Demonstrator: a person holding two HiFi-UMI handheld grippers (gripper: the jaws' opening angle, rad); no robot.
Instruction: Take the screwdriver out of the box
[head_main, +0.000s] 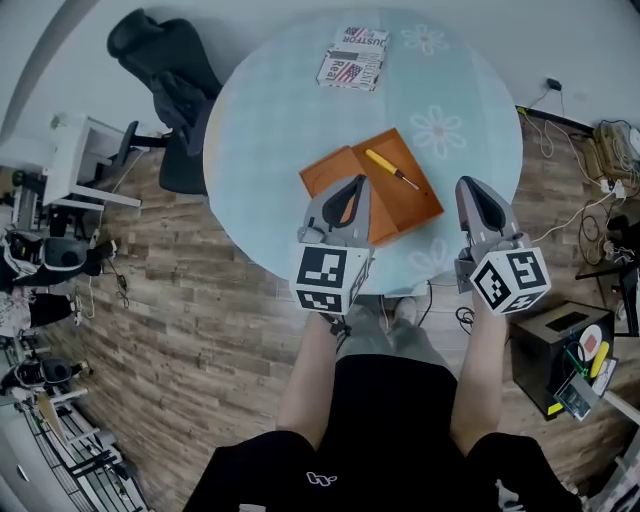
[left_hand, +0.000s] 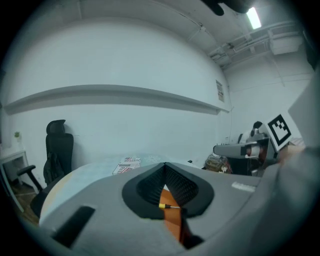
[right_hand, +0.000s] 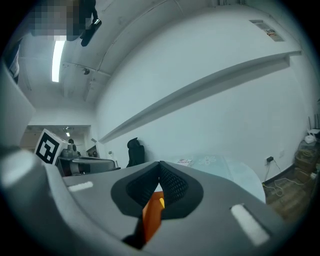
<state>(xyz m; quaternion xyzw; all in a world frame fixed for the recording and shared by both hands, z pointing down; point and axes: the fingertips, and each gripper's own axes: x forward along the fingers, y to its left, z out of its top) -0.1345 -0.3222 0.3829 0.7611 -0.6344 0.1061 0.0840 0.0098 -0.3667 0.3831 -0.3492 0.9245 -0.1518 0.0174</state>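
Observation:
A shallow orange box (head_main: 400, 205) lies open on the round pale-blue table (head_main: 280, 120). Inside it a screwdriver (head_main: 390, 168) with a yellow handle lies on a slant. My left gripper (head_main: 358, 181) hovers over the box's near left corner, jaws shut and empty. Between its jaws in the left gripper view, the left gripper (left_hand: 165, 165) frames the screwdriver's handle (left_hand: 165, 205) and the orange box (left_hand: 174, 222). My right gripper (head_main: 468, 184) is to the right of the box, over the table's near edge, shut and empty. The right gripper (right_hand: 160, 163) frames a strip of orange box (right_hand: 151, 217).
A printed carton (head_main: 353, 58) lies at the far side of the table. A black office chair (head_main: 170, 80) stands at the table's left. On the wooden floor to the right are cables and a black case (head_main: 560, 345). A person's legs stand at the table's near edge.

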